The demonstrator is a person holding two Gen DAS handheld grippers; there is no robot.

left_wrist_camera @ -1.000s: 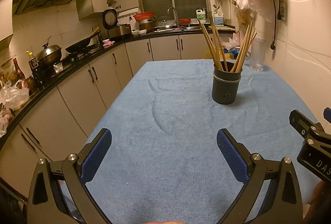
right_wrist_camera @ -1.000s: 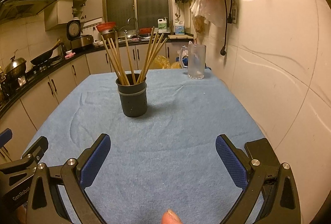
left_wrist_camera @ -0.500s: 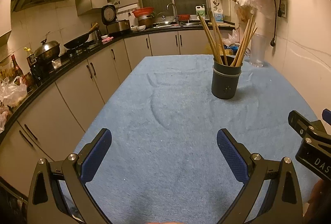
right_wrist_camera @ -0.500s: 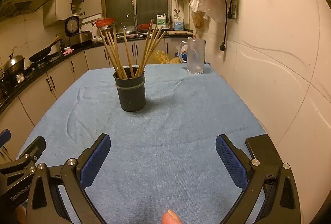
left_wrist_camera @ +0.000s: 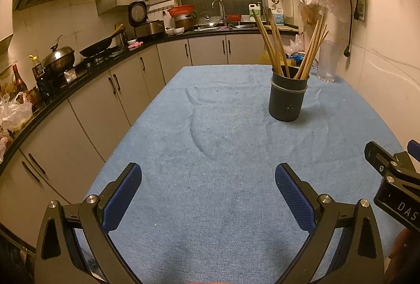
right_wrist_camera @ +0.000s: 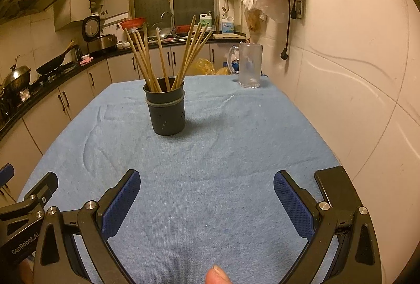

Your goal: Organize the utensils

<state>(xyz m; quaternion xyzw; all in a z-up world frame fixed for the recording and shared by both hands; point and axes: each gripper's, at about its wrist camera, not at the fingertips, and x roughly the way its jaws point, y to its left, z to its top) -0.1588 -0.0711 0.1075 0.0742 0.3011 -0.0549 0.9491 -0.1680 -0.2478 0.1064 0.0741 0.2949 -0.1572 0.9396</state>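
Note:
A dark grey utensil holder (left_wrist_camera: pixel 288 97) stands upright on the blue cloth (left_wrist_camera: pixel 223 142), with several wooden chopsticks (left_wrist_camera: pixel 273 45) leaning in it. It also shows in the right wrist view (right_wrist_camera: pixel 166 111), with the chopsticks (right_wrist_camera: pixel 162 58) fanned out. My left gripper (left_wrist_camera: pixel 207 192) is open and empty, low over the near part of the cloth. My right gripper (right_wrist_camera: pixel 206 194) is open and empty beside it, well short of the holder. Part of the right gripper (left_wrist_camera: pixel 393 179) shows at the left view's right edge.
A clear glass mug (right_wrist_camera: pixel 249 66) stands at the far right of the table by the wall. A black phone-like slab (right_wrist_camera: pixel 337 187) lies near the right edge. Cabinets and a counter (left_wrist_camera: pixel 78 90) with pans run along the left. The wall (right_wrist_camera: pixel 354 100) is close on the right.
Both grippers have edged slightly forward and tilted a little, so the holder sits a bit lower in view. Both stay open and empty.

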